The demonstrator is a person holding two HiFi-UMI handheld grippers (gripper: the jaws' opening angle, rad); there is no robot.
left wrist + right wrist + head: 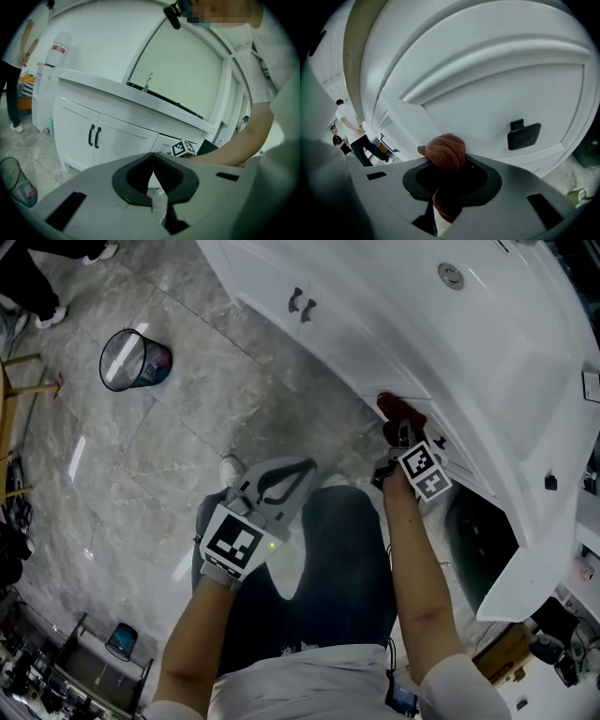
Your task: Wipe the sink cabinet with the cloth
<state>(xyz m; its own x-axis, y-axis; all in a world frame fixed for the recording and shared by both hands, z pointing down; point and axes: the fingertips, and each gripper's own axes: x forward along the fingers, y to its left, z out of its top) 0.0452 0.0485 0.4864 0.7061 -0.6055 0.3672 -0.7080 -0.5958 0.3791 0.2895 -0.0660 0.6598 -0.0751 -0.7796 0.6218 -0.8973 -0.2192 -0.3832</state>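
The right gripper (447,161) was squeezed tight on the cloth (445,152). The cloth was a brown-red bunch that poked out past the jaws. It sat right up at the white front of the sink cabinet (487,93), low down and a little way from a black handle (524,133). It looked like it touched the white front, but that was hard to tell for sure.

The left gripper (152,161) was closed with nothing in it. It hung in front of the person's legs, well away from the sink cabinet.

This looked like the wiping step. To do it well, the right gripper should squeeze hard so the cloth does not slip out. The soft bunch should press on the white front, not the hard jaws, or they may scratch it. Long, slow rubs from side to side would clean best. Near the black handle, the cloth should go around it with care. The left gripper should stay out of the way.
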